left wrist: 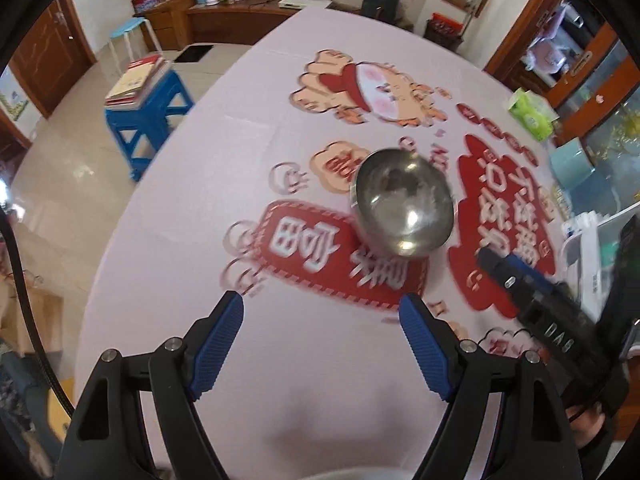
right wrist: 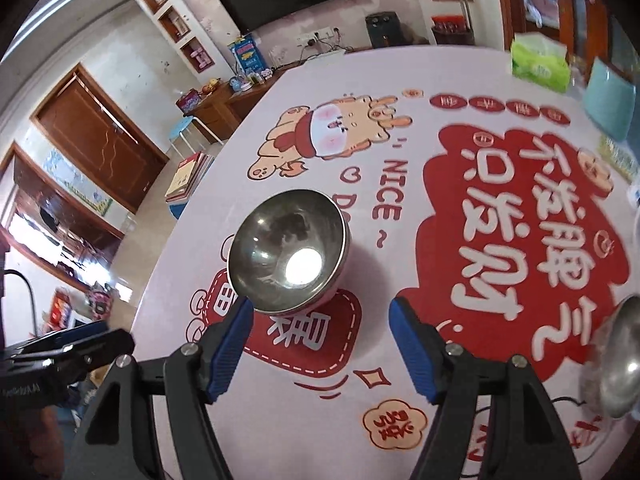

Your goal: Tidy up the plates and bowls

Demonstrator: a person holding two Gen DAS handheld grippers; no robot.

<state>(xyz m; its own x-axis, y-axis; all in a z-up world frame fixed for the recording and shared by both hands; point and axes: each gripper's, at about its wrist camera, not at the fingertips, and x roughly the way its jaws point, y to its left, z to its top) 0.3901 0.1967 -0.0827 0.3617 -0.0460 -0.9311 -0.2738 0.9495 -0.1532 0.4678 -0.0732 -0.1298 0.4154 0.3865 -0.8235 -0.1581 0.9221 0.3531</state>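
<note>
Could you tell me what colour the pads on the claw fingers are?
Blue pads on black arms, clearest in the right wrist view.

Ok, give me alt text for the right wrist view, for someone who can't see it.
An empty steel bowl sits upright on a pink printed tablecloth, just beyond the open right gripper. A second steel bowl shows at the right edge, a green tissue pack at the table's far side.

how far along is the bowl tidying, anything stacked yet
Nothing looks stacked yet. One steel bowl sits alone and upright on the printed tablecloth; a second metal bowl shows at the right edge of the right wrist view, apart from it. In hand: nothing. The right gripper is open just short of the first bowl, and the left gripper is open and empty. No plates are in view. Grasping and gathering remain.
</note>
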